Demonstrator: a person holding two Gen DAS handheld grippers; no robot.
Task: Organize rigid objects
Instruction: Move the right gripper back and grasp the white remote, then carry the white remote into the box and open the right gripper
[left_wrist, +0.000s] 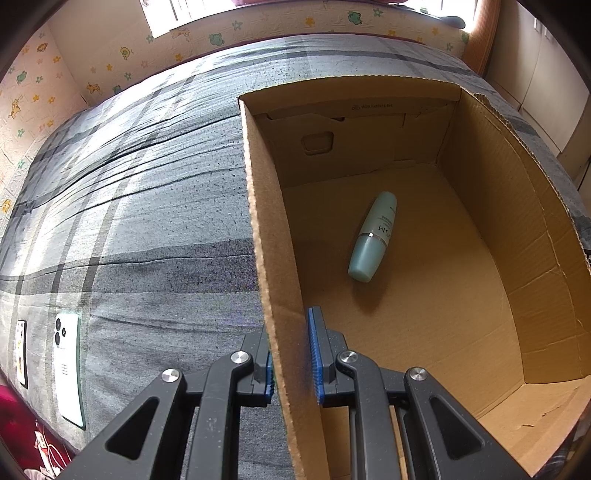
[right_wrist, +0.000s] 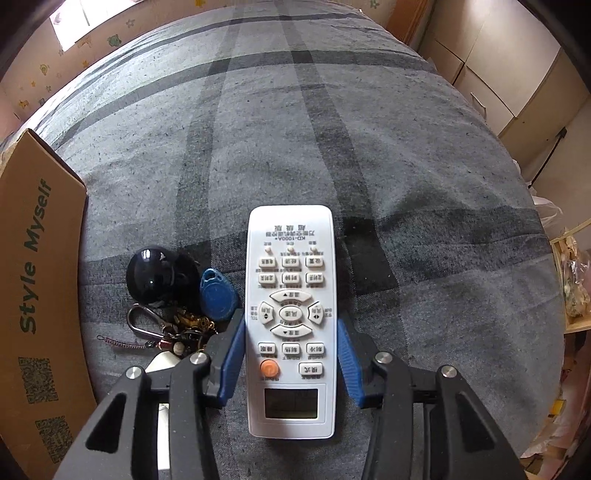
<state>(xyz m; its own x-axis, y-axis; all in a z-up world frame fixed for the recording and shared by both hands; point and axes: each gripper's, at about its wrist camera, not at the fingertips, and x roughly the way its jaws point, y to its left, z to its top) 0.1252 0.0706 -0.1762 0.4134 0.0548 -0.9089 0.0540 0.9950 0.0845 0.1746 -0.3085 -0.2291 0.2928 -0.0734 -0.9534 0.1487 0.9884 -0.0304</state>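
Our left gripper (left_wrist: 291, 354) clenched on cardboard box (left_wrist: 480, 229) wall. Our right gripper (right_wrist: 291, 354) straddles white remote (right_wrist: 291, 317) on bed (right_wrist: 424, 206), fingers (right_wrist: 233, 354) not pressing. Keys (right_wrist: 177, 328) beside remote. Farther: teal bottle (left_wrist: 373, 236) lying inside box.

A white remote control (right_wrist: 291, 321) lay flat, buttons up, on the grey plaid bedspread (right_wrist: 369, 147). Inside the open cardboard box (left_wrist: 258, 221), a pale teal bottle (left_wrist: 373, 236) lay on its side.

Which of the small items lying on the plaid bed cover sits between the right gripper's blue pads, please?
The white remote control with the orange button; the black ball, blue key fob and keyring clutter lie outside the right gripper.
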